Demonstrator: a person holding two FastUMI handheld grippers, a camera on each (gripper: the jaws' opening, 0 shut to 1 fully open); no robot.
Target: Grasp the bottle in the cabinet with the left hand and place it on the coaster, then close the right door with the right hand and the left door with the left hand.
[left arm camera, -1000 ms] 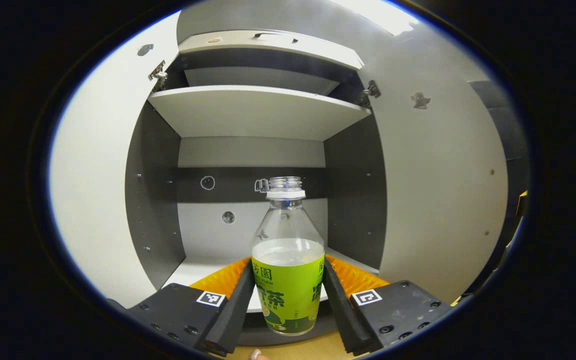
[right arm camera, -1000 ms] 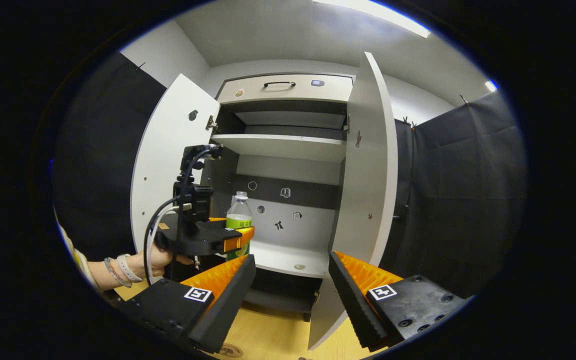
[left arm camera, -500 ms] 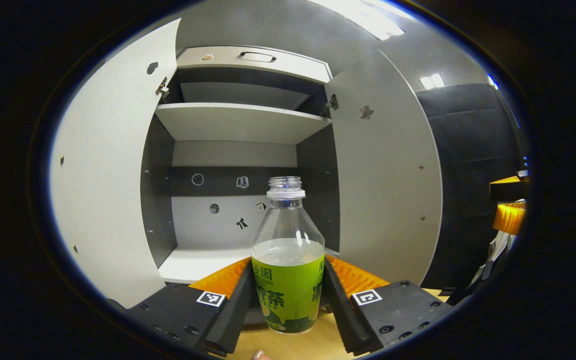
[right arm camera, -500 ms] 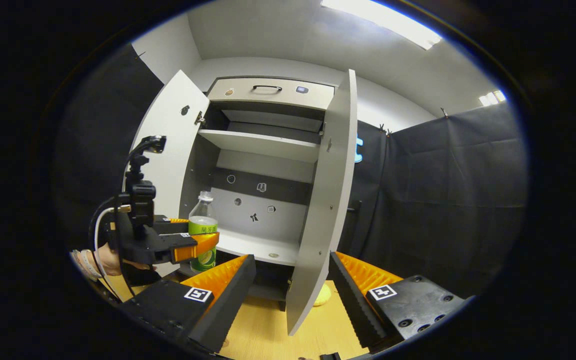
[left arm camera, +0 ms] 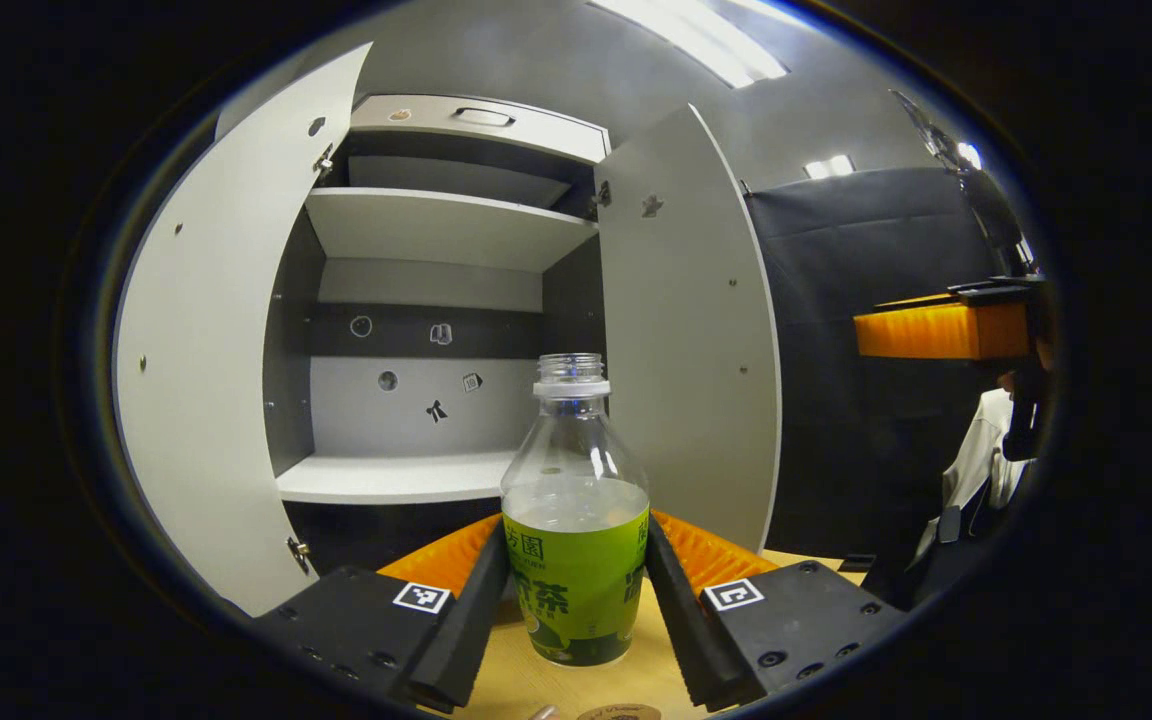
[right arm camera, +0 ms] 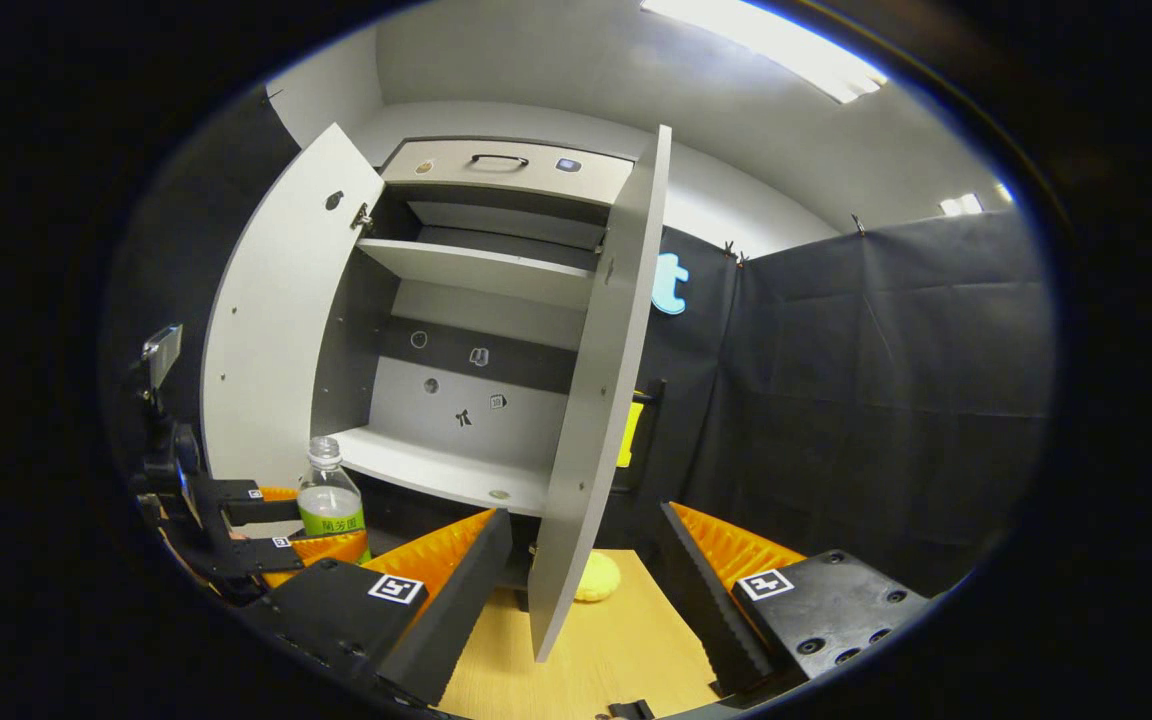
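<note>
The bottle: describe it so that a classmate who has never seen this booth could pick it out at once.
Start at the white cabinet with both doors open. In front of its lower shelf, the left gripper clamps a bottle over the wooden table. It is clear plastic, uncapped, part filled, with a bright green label.

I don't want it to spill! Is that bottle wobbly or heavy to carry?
Probably light: the bottle looks only about half full. It has no cap, so tilting could spill it. The left gripper squeezes its label from both sides, so it likely stays upright.

left claw (left arm camera: 576, 590) — black bodies, square tags, screws; right claw (right arm camera: 584, 585) — same | person: pale sleeve (left arm camera: 976, 470)
</note>
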